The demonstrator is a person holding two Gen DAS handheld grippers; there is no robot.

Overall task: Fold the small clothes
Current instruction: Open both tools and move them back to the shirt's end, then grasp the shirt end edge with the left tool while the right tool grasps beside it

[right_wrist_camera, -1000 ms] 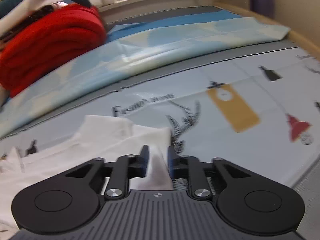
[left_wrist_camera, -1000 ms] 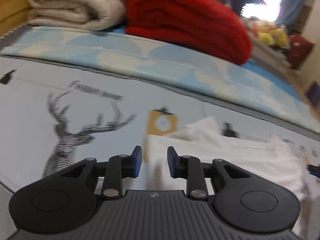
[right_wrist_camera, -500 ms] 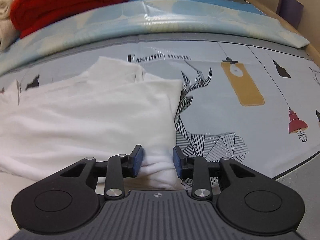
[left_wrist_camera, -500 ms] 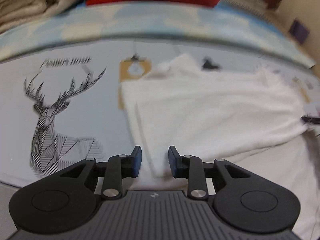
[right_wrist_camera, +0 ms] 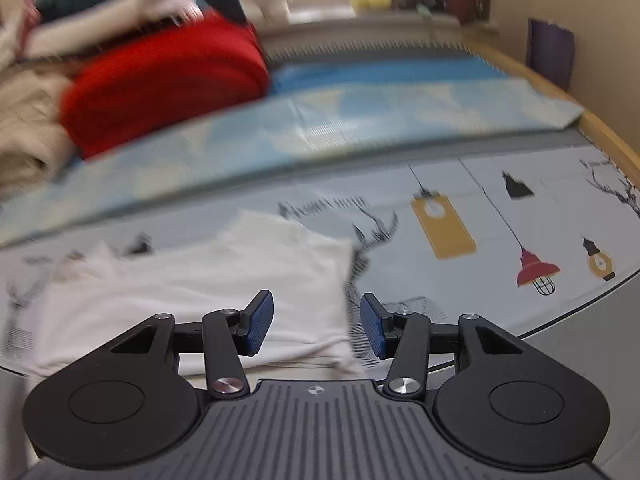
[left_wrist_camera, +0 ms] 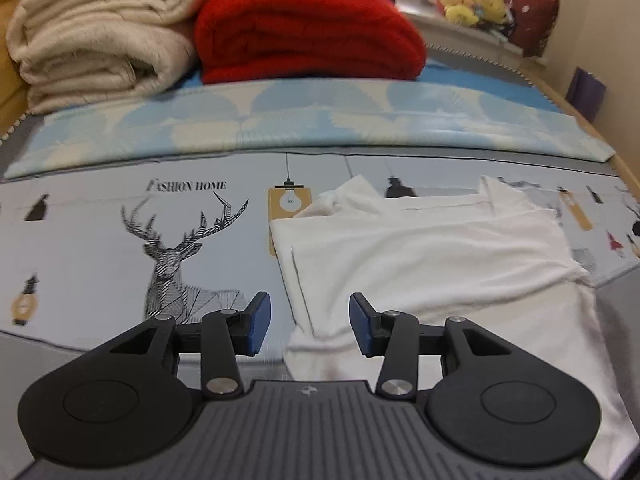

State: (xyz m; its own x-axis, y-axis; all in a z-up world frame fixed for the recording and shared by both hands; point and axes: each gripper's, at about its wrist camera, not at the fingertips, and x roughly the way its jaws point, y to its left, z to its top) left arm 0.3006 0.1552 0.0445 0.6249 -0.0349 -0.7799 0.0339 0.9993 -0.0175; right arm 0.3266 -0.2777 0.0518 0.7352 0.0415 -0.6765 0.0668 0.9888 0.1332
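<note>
A small white garment (left_wrist_camera: 432, 256) lies folded over on a printed mat (left_wrist_camera: 100, 248); it also shows in the right wrist view (right_wrist_camera: 208, 280), blurred. My left gripper (left_wrist_camera: 310, 326) is open and empty, above the garment's near left corner. My right gripper (right_wrist_camera: 316, 326) is open and empty, above the garment's near right corner. Neither touches the cloth.
A red folded blanket (left_wrist_camera: 308, 32) and cream folded blankets (left_wrist_camera: 100, 36) are stacked at the back on a light blue patterned cloth (left_wrist_camera: 320, 120). Plush toys (left_wrist_camera: 468, 4) sit on a ledge at the far right. The mat's near edge (right_wrist_camera: 580, 312) borders grey floor.
Both grippers have opened wider, let go of the white garment and pulled back and up. The garment now lies folded on the mat.
</note>
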